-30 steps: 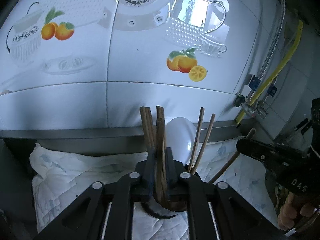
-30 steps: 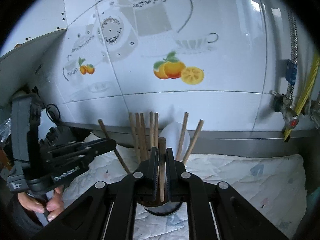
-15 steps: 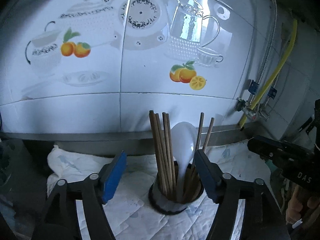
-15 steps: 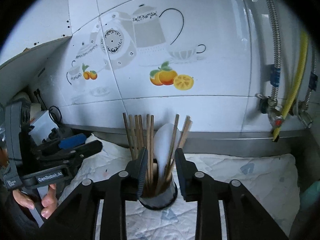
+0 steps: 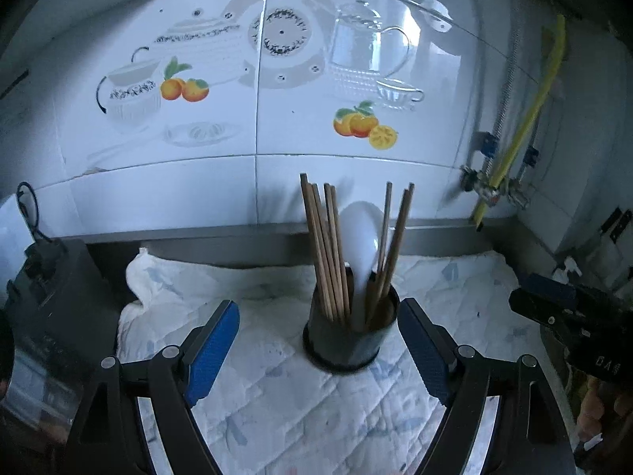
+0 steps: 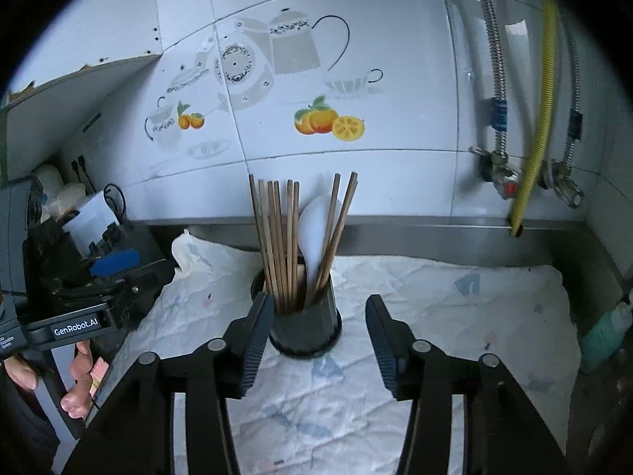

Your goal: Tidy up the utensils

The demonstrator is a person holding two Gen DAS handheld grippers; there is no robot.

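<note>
Wooden chopsticks (image 5: pixel 324 249), white spoon (image 5: pixel 362 237), dark round holder (image 5: pixel 348 336)

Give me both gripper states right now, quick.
Left gripper: open, holding nothing.
Right gripper: open, holding nothing; utensil holder sits between its fingers, untouched.
</note>
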